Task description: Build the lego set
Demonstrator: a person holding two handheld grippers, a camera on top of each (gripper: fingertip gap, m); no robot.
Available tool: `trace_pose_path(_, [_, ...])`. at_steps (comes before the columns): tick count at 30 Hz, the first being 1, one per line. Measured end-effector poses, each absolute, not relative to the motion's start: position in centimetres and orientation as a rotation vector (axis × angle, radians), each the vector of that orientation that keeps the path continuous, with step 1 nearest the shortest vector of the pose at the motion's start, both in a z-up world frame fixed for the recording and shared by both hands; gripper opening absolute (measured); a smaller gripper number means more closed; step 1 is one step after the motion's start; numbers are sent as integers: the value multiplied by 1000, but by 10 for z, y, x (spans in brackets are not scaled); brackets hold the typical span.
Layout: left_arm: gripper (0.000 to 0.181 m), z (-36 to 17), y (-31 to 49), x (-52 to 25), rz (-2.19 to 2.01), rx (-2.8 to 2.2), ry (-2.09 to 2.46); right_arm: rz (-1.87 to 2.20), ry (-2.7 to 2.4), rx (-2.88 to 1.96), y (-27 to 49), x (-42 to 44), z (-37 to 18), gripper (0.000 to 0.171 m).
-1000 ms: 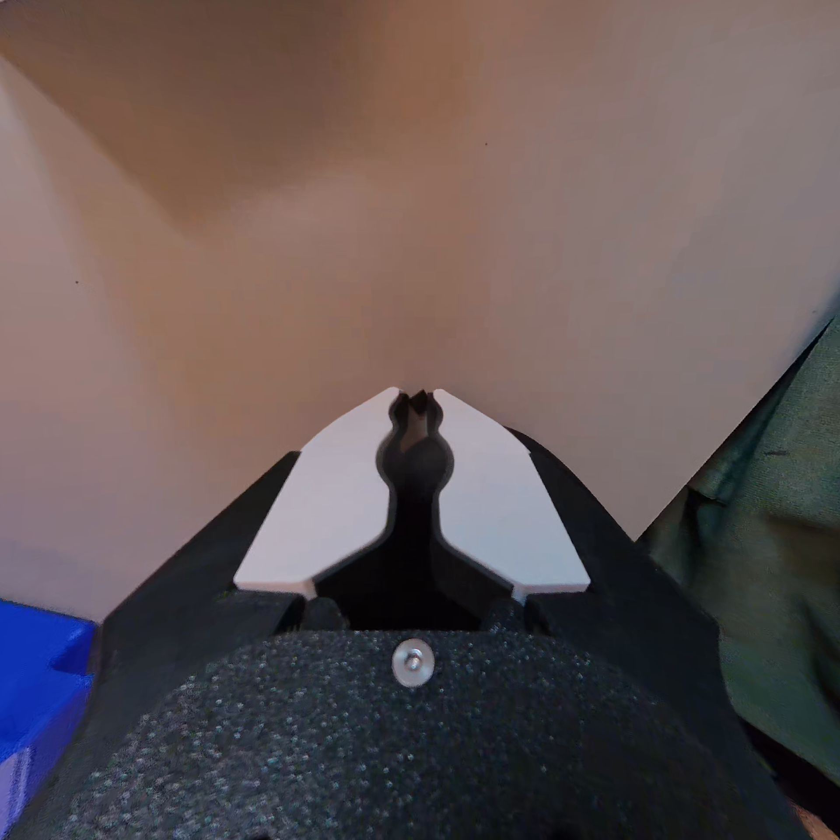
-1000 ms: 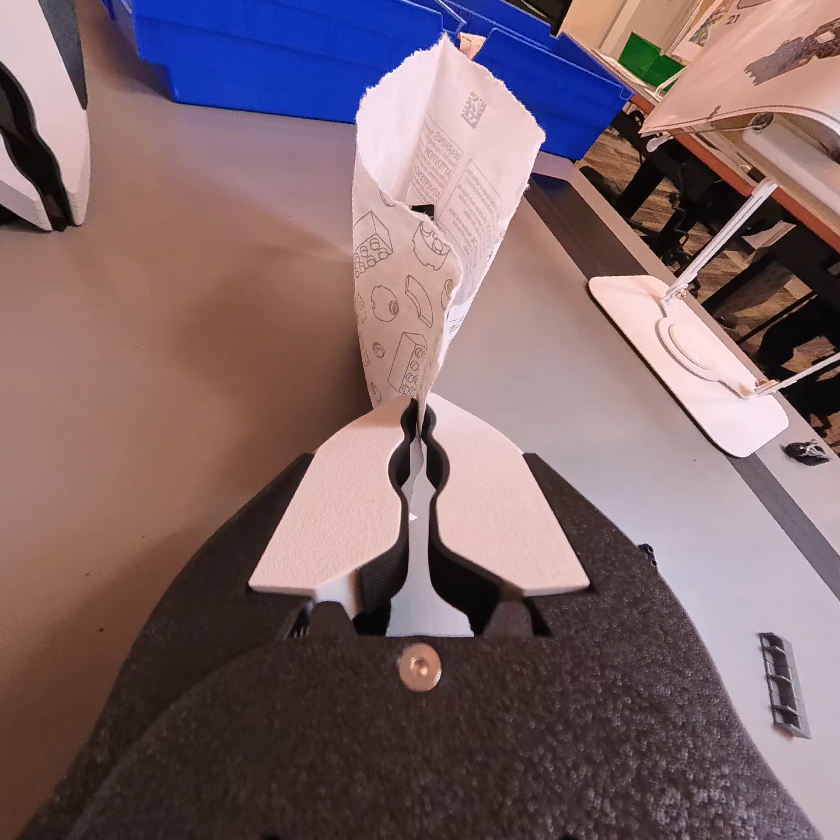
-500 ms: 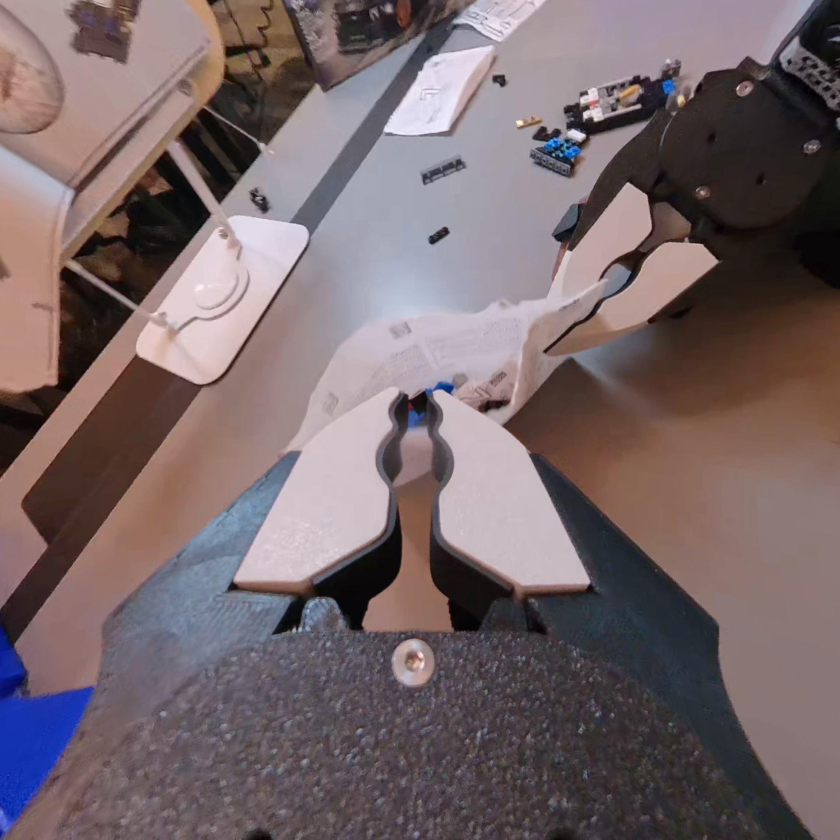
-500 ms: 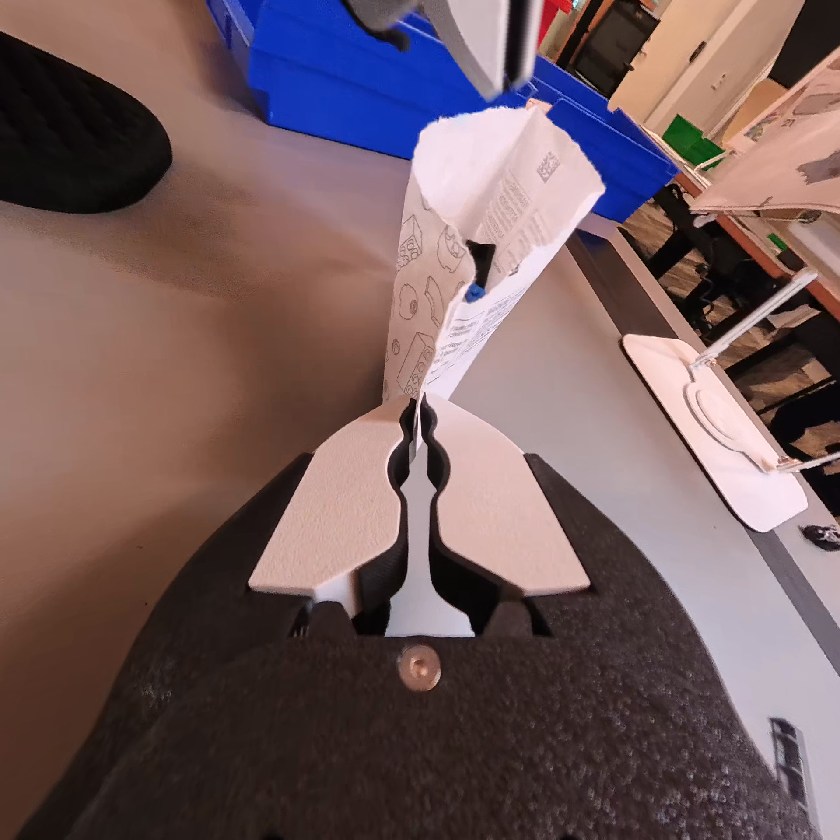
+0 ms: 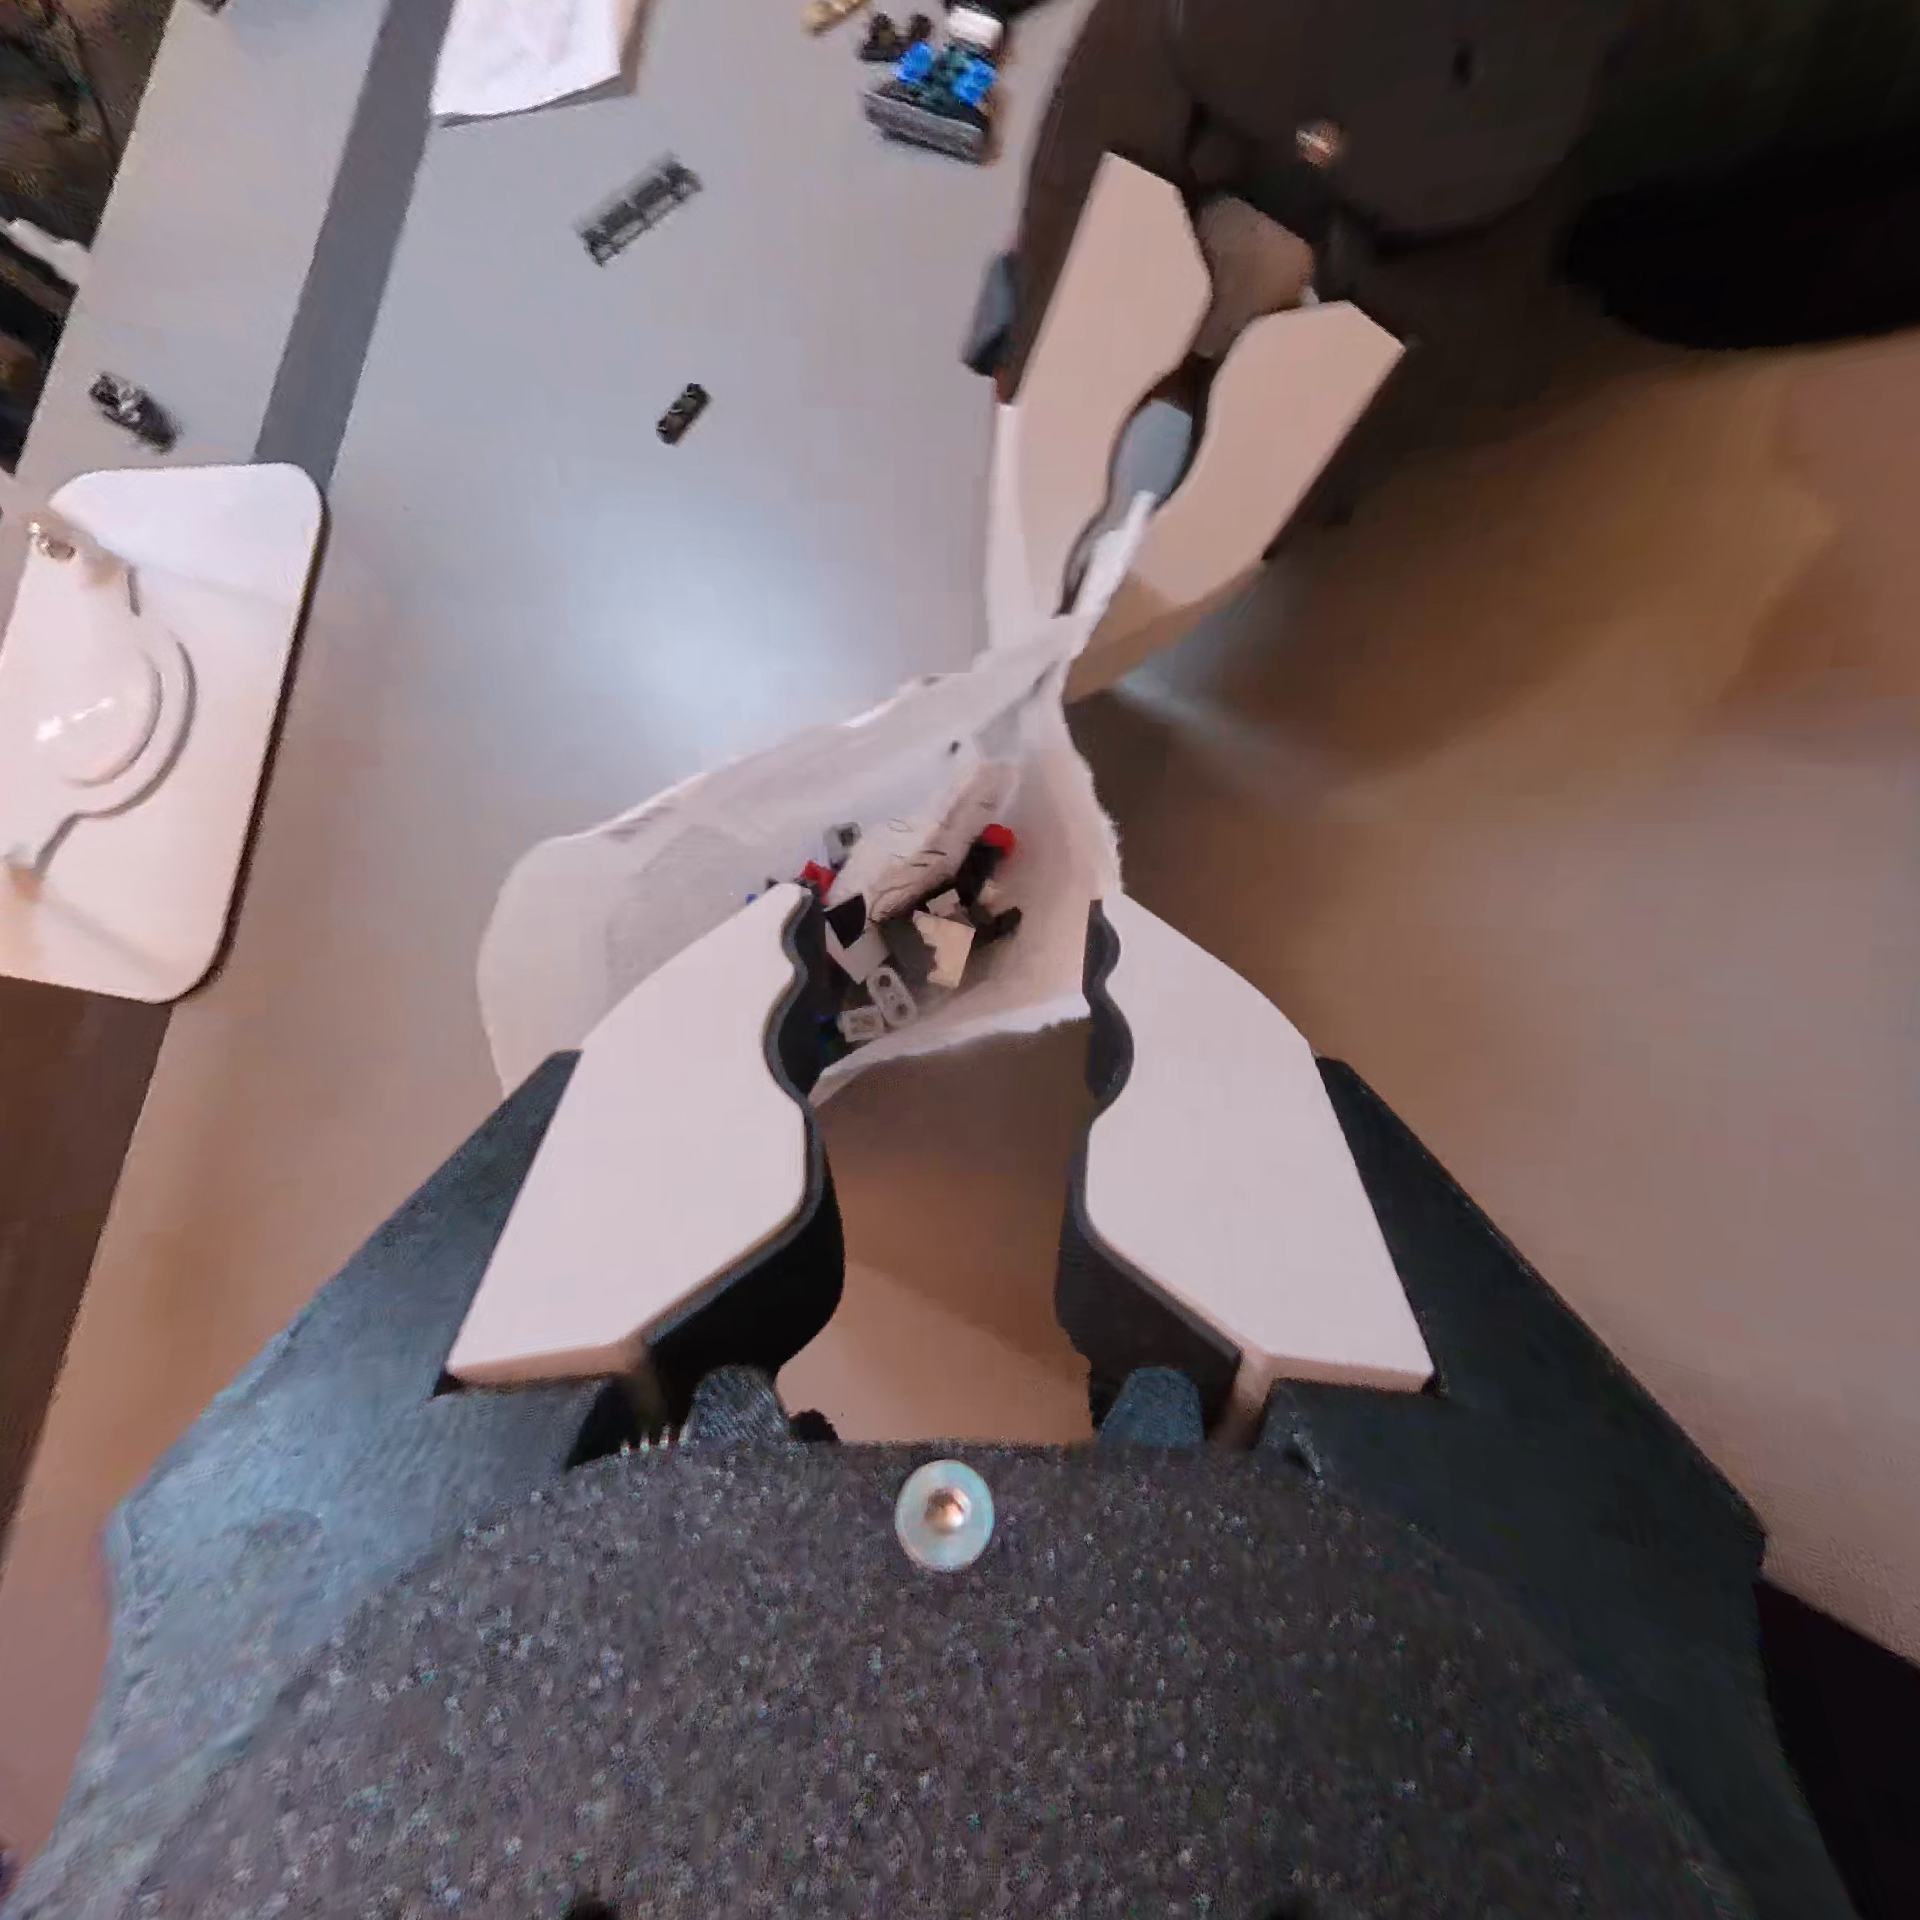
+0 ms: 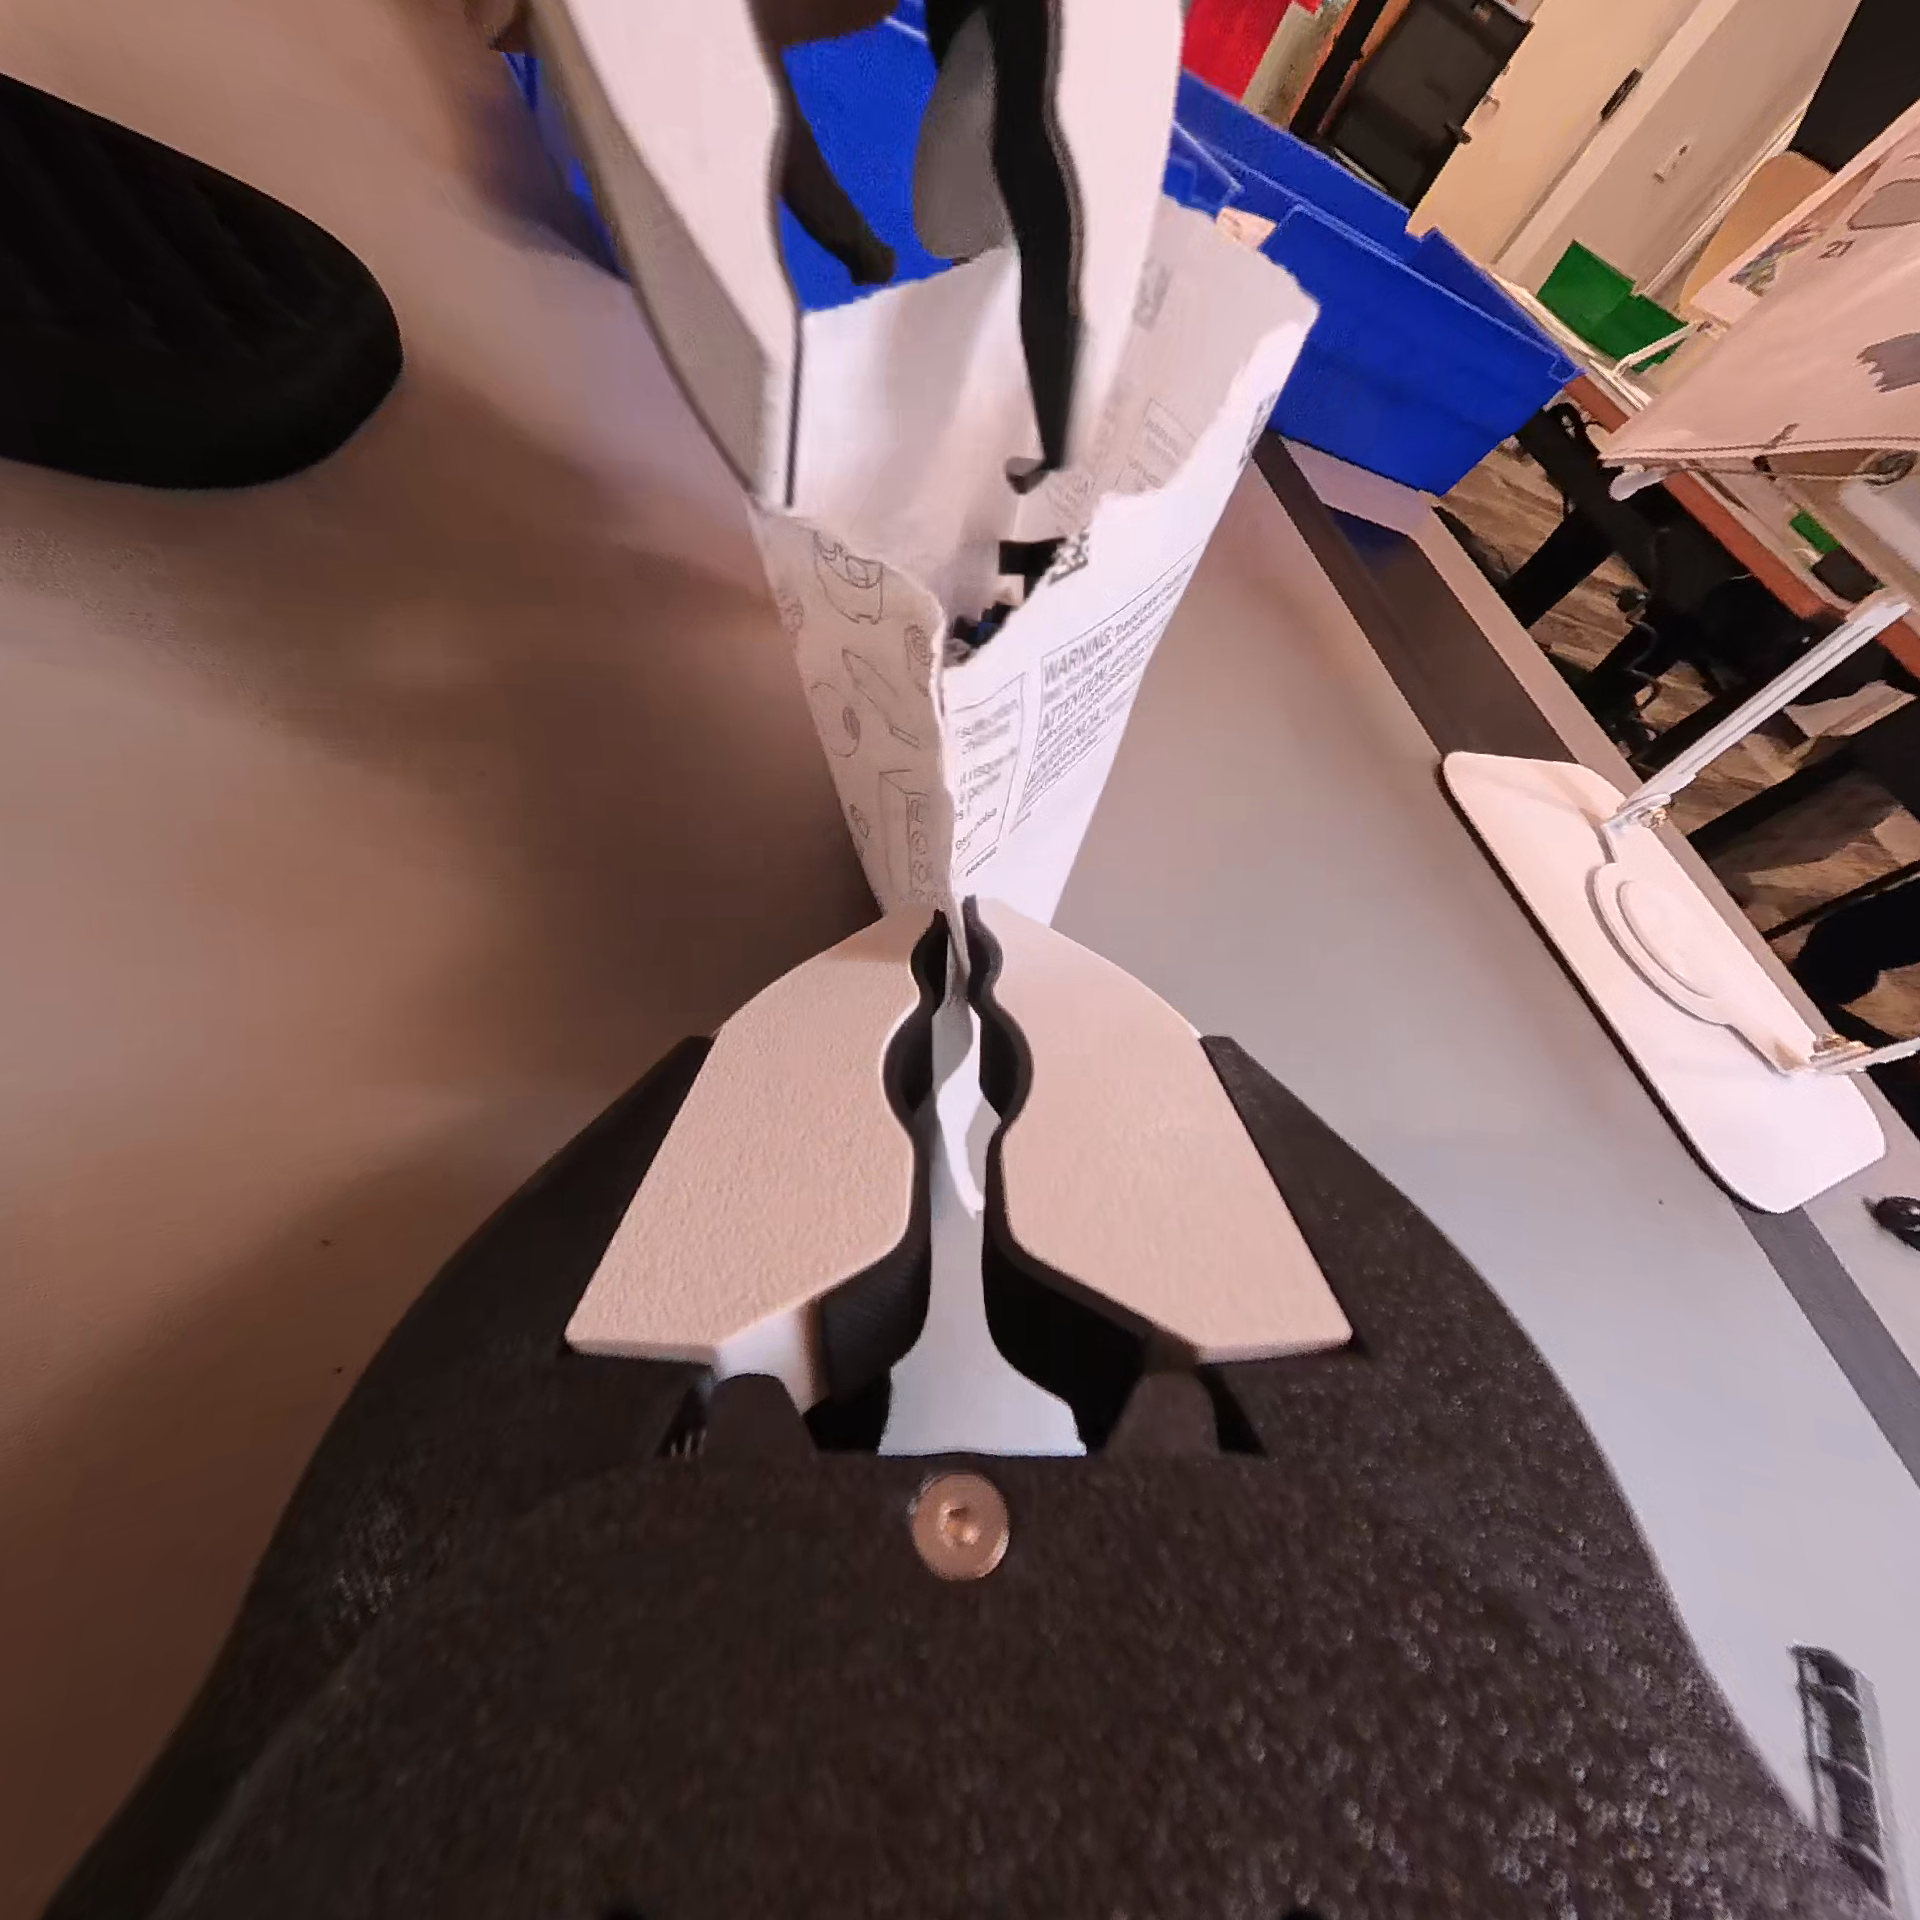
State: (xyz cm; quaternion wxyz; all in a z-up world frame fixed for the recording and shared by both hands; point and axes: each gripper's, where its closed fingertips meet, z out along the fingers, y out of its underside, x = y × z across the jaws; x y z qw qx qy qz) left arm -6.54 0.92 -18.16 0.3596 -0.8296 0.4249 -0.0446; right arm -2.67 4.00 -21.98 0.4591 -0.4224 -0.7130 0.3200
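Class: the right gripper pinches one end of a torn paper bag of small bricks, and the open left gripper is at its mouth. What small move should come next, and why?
Probably close the left gripper on the near torn edge of the paper bag. Its jaws stand open astride that edge, the right gripper already pinches the far end, and the small bricks lie loose inside.

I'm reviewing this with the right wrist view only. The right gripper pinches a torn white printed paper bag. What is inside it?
Observer: The left wrist view looks into the white paper bag. Small loose plastic bricks, black, white, grey and red, lie inside.
Reviewer: Is the left gripper gripping it?
Observer: No. The left gripper is open, with its fingers apart over the torn mouth.
Reviewer: Anything farther off?
Observer: A small blue and black brick assembly and a white paper sheet lie on the grey table.
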Motion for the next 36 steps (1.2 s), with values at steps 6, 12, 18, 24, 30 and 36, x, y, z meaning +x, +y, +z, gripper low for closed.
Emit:
trace_pose_path(6, [34,-183,-1,-64,-2,-2151,1216,832,-1721,-1072,43,-26,-216,3])
trace_pose_path(12, [38,-186,-18,-70,99,-2194,1364,875,-1699,-1101,45,-26,-213,3])
trace_pose_path(18, [48,-190,-27,-75,167,-2221,1462,896,-1686,-1109,45,-25,-211,2])
trace_pose_path(24, [47,-188,-27,-77,181,-2214,1482,916,-1675,-1115,45,-25,-209,2])
trace_pose_path(30, [41,-153,-6,-85,177,-2078,1262,917,-1672,-1107,48,-23,-206,2])
trace_pose_path(36, [59,-156,18,-126,-248,-1958,822,992,-1766,-1073,52,-3,-204,1])
